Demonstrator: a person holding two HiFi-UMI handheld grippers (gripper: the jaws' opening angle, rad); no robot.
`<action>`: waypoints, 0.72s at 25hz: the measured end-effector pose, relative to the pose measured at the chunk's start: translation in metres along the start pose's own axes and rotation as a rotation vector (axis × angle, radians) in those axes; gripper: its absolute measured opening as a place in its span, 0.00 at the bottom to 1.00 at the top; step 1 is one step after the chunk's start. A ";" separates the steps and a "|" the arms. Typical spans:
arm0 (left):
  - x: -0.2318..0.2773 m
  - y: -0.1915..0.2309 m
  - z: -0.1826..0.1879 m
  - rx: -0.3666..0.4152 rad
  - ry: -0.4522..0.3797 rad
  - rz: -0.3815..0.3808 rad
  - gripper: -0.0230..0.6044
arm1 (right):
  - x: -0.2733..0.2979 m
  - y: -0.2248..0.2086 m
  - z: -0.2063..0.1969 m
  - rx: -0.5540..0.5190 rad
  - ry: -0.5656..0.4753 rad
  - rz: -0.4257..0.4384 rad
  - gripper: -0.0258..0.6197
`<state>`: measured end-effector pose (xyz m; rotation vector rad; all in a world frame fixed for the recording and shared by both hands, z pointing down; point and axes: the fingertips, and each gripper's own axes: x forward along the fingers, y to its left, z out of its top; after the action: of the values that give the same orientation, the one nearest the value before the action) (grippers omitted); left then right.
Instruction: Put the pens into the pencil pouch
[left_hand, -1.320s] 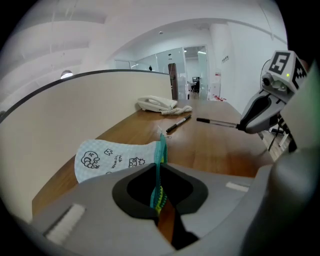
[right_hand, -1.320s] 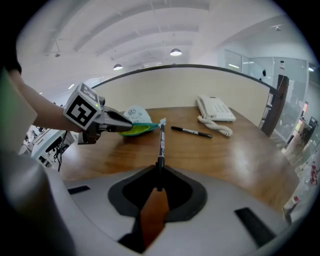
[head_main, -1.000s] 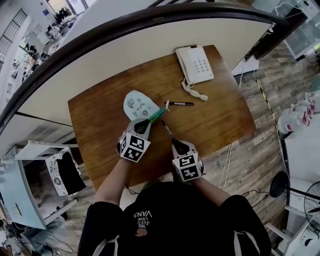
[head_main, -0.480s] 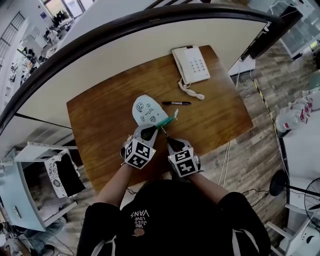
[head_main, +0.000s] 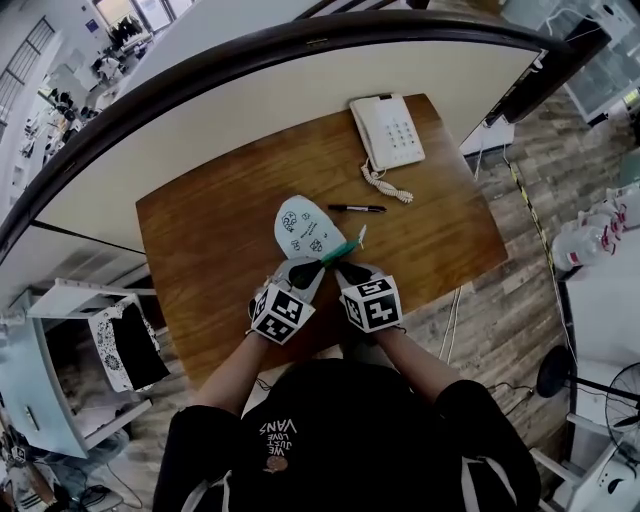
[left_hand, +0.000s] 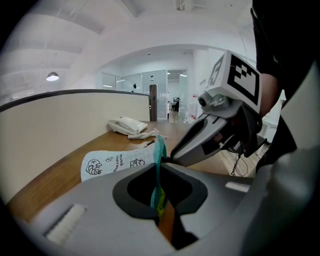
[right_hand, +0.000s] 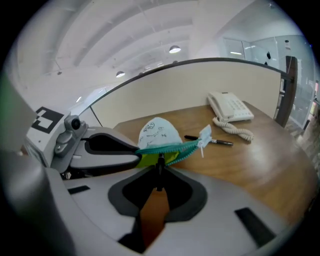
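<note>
Head view: on the wooden table (head_main: 200, 250) the white pouch (head_main: 303, 226) lies toward the near edge, with its green zipper (head_main: 340, 249) end turned to the person. Both grippers meet at that end. The left gripper (head_main: 316, 266) is on the zipper edge and the right gripper (head_main: 343, 268) is just beside it. A second pen (head_main: 357, 208) lies loose beyond the pouch, near the coiled cord of the phone (head_main: 388, 130).

Left gripper view: the jaws are pinched almost together on the zipper edge, and the cloth stands as a thin strip between them. The pouch looks soft and light, so it will likely sag and fold wherever it is not held. The zipper edge is probably its firmest part, which makes it the sensible place to grip and keep the mouth lifted.

Right gripper view: the jaws are closed partway on a slim black pen (right_hand: 160, 171). It stands in the gap with its far end at the open mouth, where the yellow lining (right_hand: 150, 159) shows. The pen should be light, stiff and smooth — it could swivel or slide in the pads if its tip snags the zipper teeth. The second pen lies flat on the wood and would be best taken across the barrel, near its middle.
</note>
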<state>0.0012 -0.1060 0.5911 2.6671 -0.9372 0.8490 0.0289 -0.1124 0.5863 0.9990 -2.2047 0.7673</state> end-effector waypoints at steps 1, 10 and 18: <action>-0.001 -0.001 0.001 -0.003 -0.009 -0.009 0.09 | 0.002 0.000 0.003 0.011 0.000 0.015 0.14; -0.011 0.015 0.021 -0.133 -0.096 0.014 0.09 | 0.007 0.001 0.038 0.180 -0.118 0.144 0.15; -0.016 0.041 0.036 -0.283 -0.138 0.084 0.09 | -0.012 -0.027 0.051 0.145 -0.220 0.118 0.19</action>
<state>-0.0184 -0.1429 0.5523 2.4802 -1.1154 0.5077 0.0427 -0.1581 0.5512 1.0748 -2.4428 0.9196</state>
